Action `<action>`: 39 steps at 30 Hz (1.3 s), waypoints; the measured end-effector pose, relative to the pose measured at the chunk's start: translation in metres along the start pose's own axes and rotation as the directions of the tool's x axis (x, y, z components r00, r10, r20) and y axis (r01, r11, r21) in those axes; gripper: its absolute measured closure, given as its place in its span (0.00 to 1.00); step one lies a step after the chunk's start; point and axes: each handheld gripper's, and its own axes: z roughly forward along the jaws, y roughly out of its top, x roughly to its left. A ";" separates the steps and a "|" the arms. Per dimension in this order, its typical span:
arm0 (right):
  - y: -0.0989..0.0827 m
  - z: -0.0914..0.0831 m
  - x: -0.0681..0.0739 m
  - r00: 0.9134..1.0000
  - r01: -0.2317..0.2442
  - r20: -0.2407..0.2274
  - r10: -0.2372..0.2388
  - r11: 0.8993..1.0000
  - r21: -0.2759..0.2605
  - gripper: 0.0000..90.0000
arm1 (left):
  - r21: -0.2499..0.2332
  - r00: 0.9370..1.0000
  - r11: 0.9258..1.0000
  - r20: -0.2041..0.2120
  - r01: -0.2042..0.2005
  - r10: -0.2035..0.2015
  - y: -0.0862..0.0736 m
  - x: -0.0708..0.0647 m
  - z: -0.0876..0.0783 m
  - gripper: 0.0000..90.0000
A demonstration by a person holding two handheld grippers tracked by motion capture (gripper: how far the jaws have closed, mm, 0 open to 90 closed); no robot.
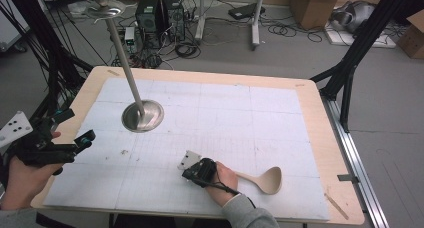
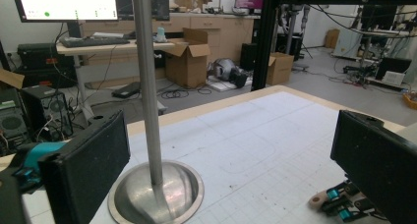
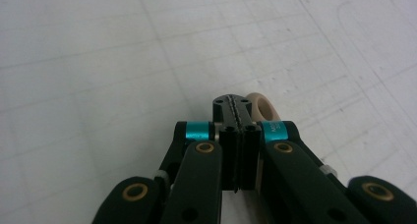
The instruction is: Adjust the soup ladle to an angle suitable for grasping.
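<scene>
Ladle of pale wood (image 1: 264,179) looks light, stiff; right gripper (image 3: 238,117), clenched tight, pins its looped handle end (image 3: 260,107). Left gripper (image 2: 221,170) hangs released.

My left gripper (image 1: 70,138) is black with two flat wide pads (image 2: 86,172) and bright blue bits near them. A grey three-cornered plate (image 1: 15,128) with small holes sits on its top. My right gripper (image 3: 238,116) is black too, with blue bands and round gold screws (image 3: 205,147) on its arms. My sleeve (image 1: 247,213) is grey
</scene>
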 end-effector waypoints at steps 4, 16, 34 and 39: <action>-0.003 0.000 -0.008 0.999 -0.035 0.024 0.034 0.999 0.015 1.00 | 0.004 1.000 1.000 -0.003 -0.002 0.002 -0.001 0.001 -0.001 0.02; -0.013 -0.003 -0.027 0.989 -0.124 0.089 0.119 0.991 0.049 1.00 | 0.002 1.000 1.000 -0.002 0.001 -0.001 -0.001 0.002 -0.002 0.02; -0.030 -0.009 -0.055 0.960 -0.239 0.169 0.224 0.968 0.071 1.00 | 0.001 1.000 1.000 -0.001 0.004 -0.004 -0.001 0.002 -0.001 0.02; -0.031 -0.010 -0.056 0.959 -0.243 0.163 0.230 0.968 0.066 1.00 | 0.001 1.000 1.000 0.001 0.003 -0.003 -0.001 0.002 -0.001 0.02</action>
